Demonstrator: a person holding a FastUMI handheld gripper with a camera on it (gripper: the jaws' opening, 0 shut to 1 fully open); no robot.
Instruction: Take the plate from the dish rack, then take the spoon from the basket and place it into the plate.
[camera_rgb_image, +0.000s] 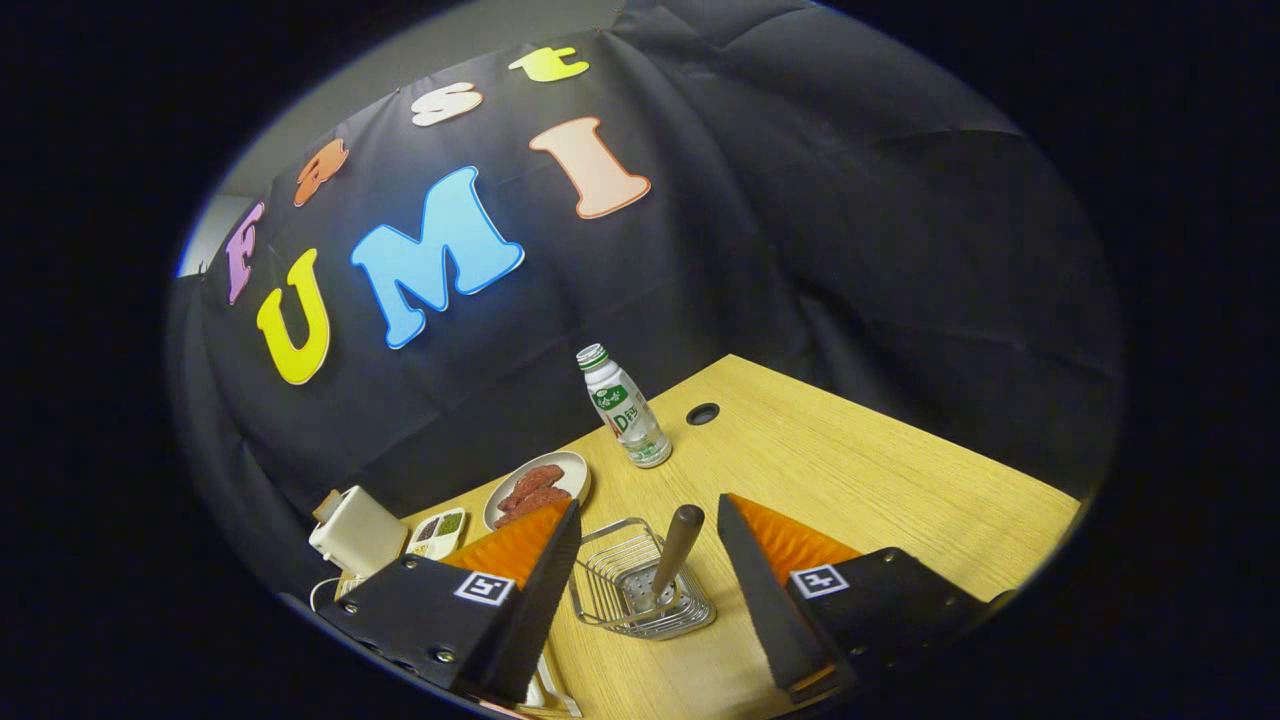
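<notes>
Hand-held gripper (648, 520) is spread wide, empty; the spoon (676, 547) stands in the basket (640, 585) between its fingers.

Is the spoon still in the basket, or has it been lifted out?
In. The spoon leans in the wire basket, handle up, between the open fingers, which do not touch it.

A brown wooden-handled spoon (672, 560) stands tilted in a square silver wire basket (640, 590), its handle leaning up and away, its lower end down on the basket's perforated floor. The basket sits on the pale wooden bench (850, 480), between the two fingers of the open claw (648, 520). Beyond the left finger lies an oval white plate (570, 468) carrying reddish-brown pieces.
</notes>
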